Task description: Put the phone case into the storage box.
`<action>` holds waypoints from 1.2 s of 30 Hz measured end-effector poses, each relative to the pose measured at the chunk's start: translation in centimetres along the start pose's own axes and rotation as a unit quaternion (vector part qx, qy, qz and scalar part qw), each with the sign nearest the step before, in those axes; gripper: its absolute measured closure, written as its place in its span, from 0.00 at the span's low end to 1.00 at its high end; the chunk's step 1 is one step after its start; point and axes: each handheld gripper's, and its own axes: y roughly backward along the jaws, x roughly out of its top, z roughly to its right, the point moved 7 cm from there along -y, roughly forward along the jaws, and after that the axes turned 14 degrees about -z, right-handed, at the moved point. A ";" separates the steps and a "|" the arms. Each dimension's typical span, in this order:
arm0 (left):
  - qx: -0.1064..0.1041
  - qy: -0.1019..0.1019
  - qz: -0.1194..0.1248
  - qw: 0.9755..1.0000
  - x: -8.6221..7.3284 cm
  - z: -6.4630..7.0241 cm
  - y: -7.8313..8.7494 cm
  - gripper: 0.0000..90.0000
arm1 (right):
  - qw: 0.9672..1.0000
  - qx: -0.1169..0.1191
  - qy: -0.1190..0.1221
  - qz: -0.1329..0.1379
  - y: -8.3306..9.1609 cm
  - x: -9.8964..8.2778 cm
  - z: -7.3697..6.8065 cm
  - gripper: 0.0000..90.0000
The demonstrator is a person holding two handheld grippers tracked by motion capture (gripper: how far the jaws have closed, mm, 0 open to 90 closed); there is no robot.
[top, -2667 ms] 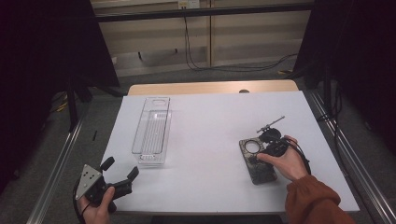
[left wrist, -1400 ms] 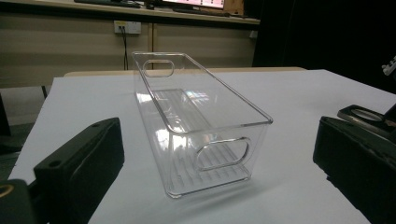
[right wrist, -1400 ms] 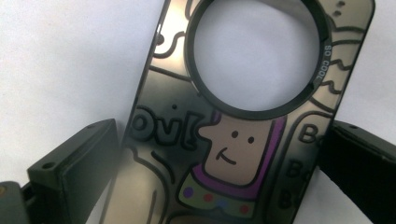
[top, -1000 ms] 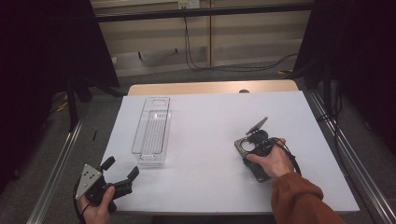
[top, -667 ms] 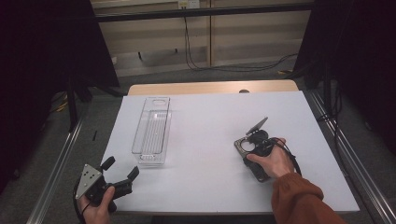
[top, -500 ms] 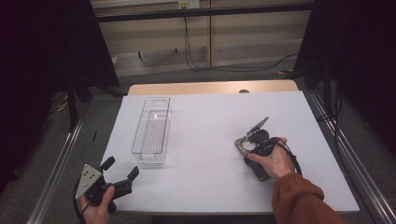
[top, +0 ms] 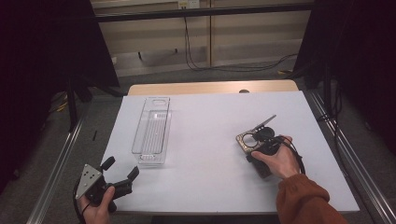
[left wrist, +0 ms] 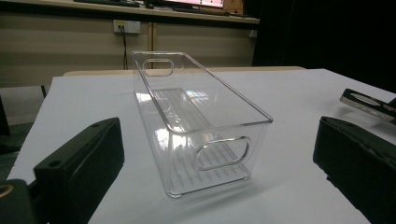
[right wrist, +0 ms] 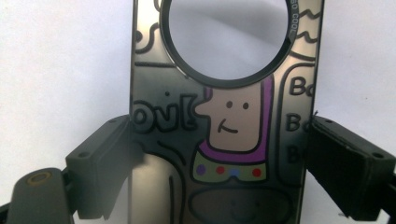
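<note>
since the earliest high view, the right hand-held gripper (top: 264,145) has shifted left and slightly toward the person; over the last second it has held its place. the left hand-held gripper (top: 120,175) has not moved from the near left corner of the white bench (top: 210,116).

state, right: in the right gripper view its jaws stand on either side of the flat dark metal plate with a round hole and a cartoon figure (right wrist: 224,121). the left jaw touches the plate edge; contact on the right side cannot be confirmed, so whether it has closed cannot be told. in the high view the plate (top: 250,140) lies flat on the bench under this hand-held gripper, right of centre.

state, left: jaws wide apart, holding nothing.

governing relation: the clear plastic rectangular bin with handle cut-outs (top: 152,131) lies well apart to the left of the plate. its long axis runs away from the person. the left hand-held gripper is nearer the bin, facing its short near end (left wrist: 219,154).
</note>
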 end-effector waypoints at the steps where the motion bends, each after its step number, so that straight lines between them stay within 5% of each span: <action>1: 0.000 0.000 0.000 1.000 0.0 0.0 0.0 0.02 | 1.000 0.004 0.000 0.009 0.1 0.1 -0.1 0.13; 10: 0.001 0.003 0.003 1.000 0.0 0.0 0.0 0.02 | 0.998 0.022 0.005 0.061 1.5 0.1 -0.2 0.13; 22: 0.002 0.003 0.003 1.000 0.0 0.0 0.0 0.02 | 0.988 0.035 0.023 0.150 2.4 0.0 0.1 0.13; 29: 0.001 0.003 0.004 1.000 0.0 0.0 0.0 0.02 | 0.978 0.043 0.030 0.204 2.7 -0.1 0.2 0.13; 36: 0.001 0.002 0.004 1.000 0.0 0.0 0.0 0.02 | 0.961 0.054 0.023 0.271 3.4 -0.1 0.3 0.13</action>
